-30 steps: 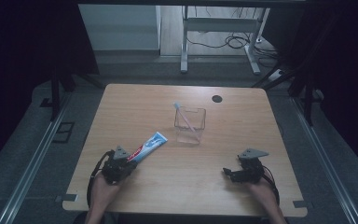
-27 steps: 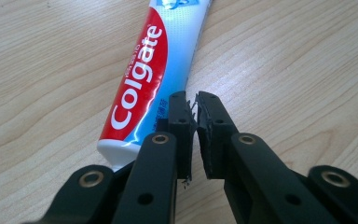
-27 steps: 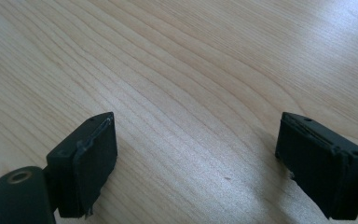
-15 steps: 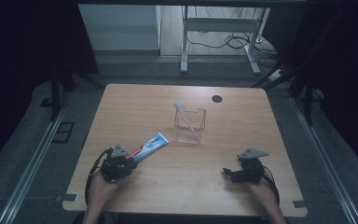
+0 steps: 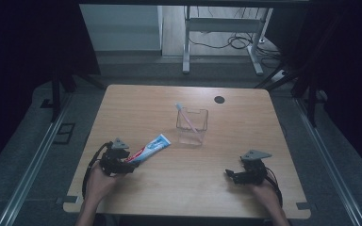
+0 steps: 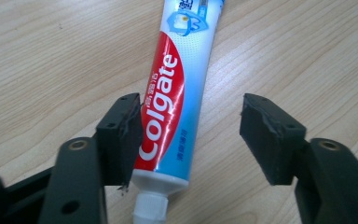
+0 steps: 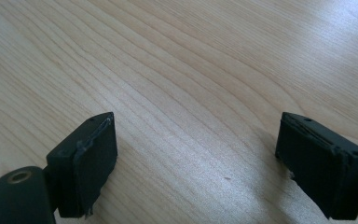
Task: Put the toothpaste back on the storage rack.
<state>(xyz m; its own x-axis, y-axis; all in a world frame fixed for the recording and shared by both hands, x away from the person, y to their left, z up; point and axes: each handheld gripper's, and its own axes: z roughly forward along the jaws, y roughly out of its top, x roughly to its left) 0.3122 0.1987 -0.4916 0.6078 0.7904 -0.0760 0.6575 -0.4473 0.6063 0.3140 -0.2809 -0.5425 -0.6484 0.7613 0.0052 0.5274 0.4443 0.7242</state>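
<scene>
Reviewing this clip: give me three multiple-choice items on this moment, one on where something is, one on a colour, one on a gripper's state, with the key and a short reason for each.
1. Where does the toothpaste tube lie?
A. inside the clear container
B. flat on the table, between the left gripper's jaws
C. next to the right gripper

2. What colour is the handle of the toothbrush in the clear container?
A. pink
B. green
C. black

3. How does the left gripper stand?
A. shut on the tube
B. shut on nothing
C. open, jaws either side of the tube

Key: 1 B, the left gripper view shows the tube flat on the wooden table between that gripper's jaws. 2 A, the high view shows a pink handle leaning in the container. 3 C, one jaw is at the tube's edge and a wide gap remains at the other.
</scene>
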